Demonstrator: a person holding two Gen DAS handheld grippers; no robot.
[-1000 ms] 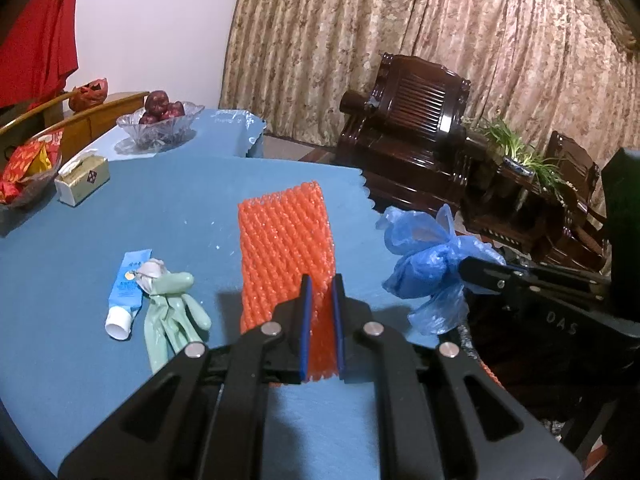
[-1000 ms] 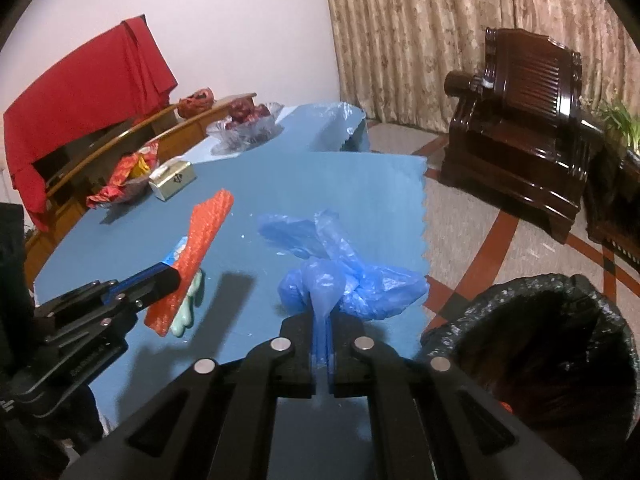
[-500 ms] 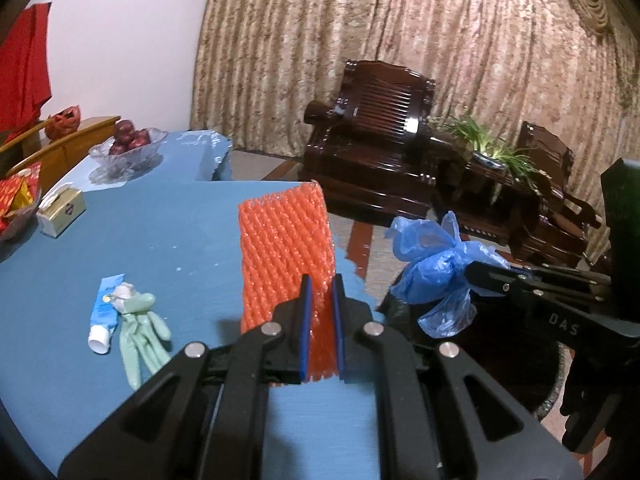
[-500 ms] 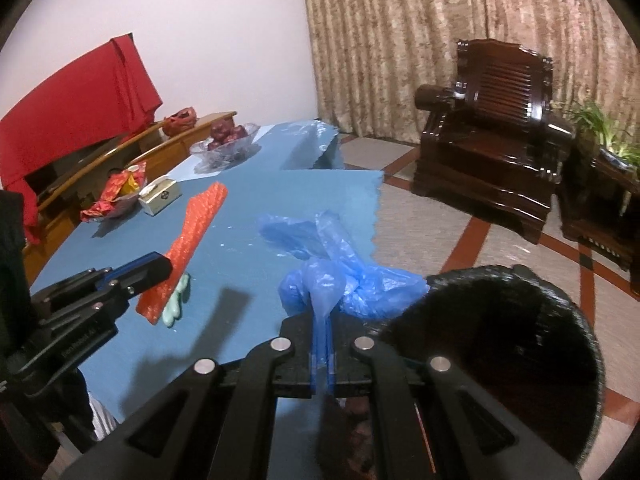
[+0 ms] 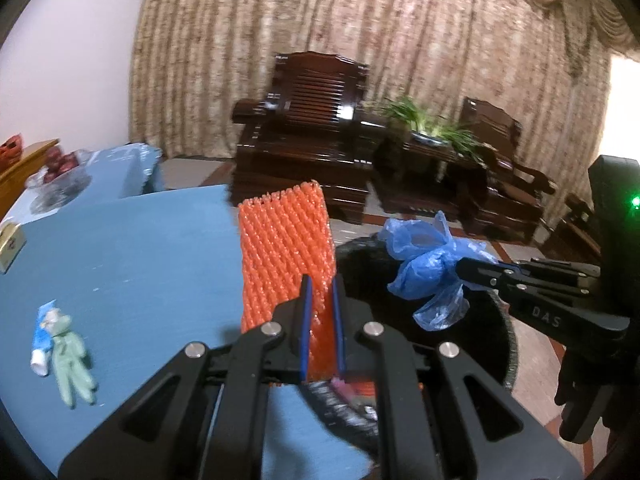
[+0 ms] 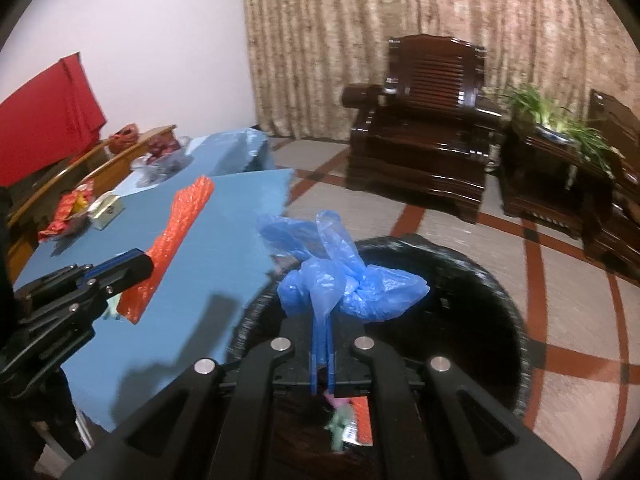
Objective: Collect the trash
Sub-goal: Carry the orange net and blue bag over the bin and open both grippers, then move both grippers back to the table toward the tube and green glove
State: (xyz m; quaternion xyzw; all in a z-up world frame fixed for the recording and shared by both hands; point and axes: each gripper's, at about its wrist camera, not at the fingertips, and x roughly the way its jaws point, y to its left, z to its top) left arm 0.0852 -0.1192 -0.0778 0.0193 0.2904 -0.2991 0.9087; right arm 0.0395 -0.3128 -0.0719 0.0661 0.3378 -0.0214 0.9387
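My left gripper (image 5: pixel 320 288) is shut on an orange foam net sleeve (image 5: pixel 286 248) and holds it upright over the table's right edge, beside the bin; both show in the right wrist view (image 6: pixel 140 266), the sleeve (image 6: pixel 180 232). My right gripper (image 6: pixel 322 320) is shut on a crumpled blue plastic bag (image 6: pixel 340 276) above the open black-lined trash bin (image 6: pixel 500 292); the bag (image 5: pixel 428 268) and gripper (image 5: pixel 464 270) also show in the left wrist view. A pale green glove (image 5: pixel 70 364) and a small blue tube (image 5: pixel 42 340) lie on the blue table (image 5: pixel 140 260).
The bin (image 5: pixel 506 344) stands on the floor off the table's right edge, with some trash inside (image 6: pixel 352 424). A fruit bowl (image 5: pixel 60 172), a small box (image 6: pixel 105 210) and snack packets (image 6: pixel 70 208) sit at the table's far side. Dark wooden armchairs (image 6: pixel 424 128) and a plant (image 6: pixel 560 120) stand beyond.
Both grippers have swung right, off the table toward the bin. The blue bag now hangs over the bin opening; the orange sleeve has reached the table's edge.
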